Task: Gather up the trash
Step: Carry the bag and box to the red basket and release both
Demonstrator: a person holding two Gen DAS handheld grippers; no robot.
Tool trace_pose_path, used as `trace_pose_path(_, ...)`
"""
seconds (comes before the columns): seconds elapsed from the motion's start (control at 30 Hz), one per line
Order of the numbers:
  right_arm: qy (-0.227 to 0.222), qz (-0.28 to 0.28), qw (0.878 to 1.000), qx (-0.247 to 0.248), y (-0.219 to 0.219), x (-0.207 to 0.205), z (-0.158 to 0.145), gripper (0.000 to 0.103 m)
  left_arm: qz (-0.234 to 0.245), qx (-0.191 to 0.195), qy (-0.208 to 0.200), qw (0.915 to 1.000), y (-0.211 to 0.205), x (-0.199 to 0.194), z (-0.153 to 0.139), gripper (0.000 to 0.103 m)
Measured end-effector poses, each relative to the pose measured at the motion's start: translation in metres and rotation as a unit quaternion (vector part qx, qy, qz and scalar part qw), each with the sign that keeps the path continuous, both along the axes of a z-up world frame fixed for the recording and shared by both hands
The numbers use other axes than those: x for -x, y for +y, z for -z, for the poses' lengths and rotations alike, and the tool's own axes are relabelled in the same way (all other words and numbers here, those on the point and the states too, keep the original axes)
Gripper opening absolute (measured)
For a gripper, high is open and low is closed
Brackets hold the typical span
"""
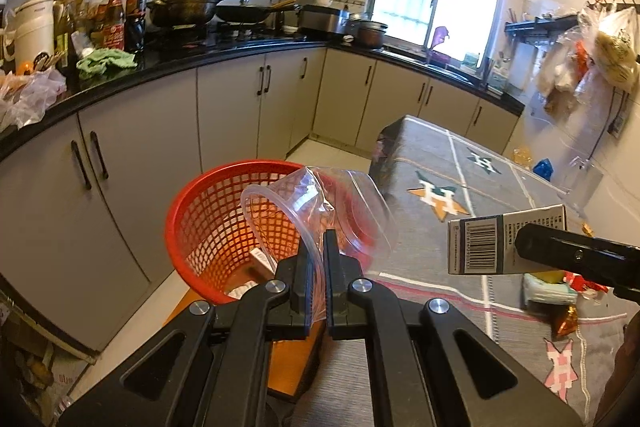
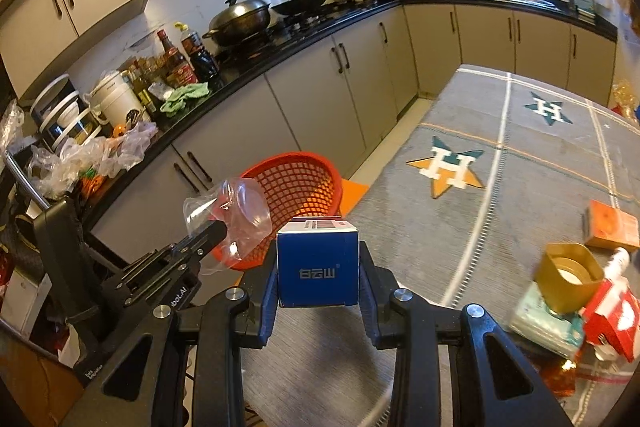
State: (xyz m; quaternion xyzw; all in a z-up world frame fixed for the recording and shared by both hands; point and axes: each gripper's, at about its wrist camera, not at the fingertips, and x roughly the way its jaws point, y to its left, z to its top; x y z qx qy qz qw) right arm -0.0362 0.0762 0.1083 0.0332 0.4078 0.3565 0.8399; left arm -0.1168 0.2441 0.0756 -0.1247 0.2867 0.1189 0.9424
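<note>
Both grippers loaded: L gripper pinching clear cup; R gripper clamping blue box.

Clear cup, blue box above red basket

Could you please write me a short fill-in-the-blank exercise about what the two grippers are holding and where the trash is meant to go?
1. The left gripper is shut on a clear plastic ____.
2. The right gripper holds a box whose facing side is ____ in colour.
3. The mesh basket beside the table is ____ in colour.
4. The cloth on the table bears star shapes, each with the letter ____.

Missing words: cup; blue; red; H
</note>
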Motion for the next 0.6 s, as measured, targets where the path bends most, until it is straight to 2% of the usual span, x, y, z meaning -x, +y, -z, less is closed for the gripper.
trace_pose_path(0.6,0.022,-0.014,1.0,-0.001,0.052,-0.035,0.011,0.037,-0.027,0.014,0.027,0.9992,0.043,-0.028,0.019,0.004)
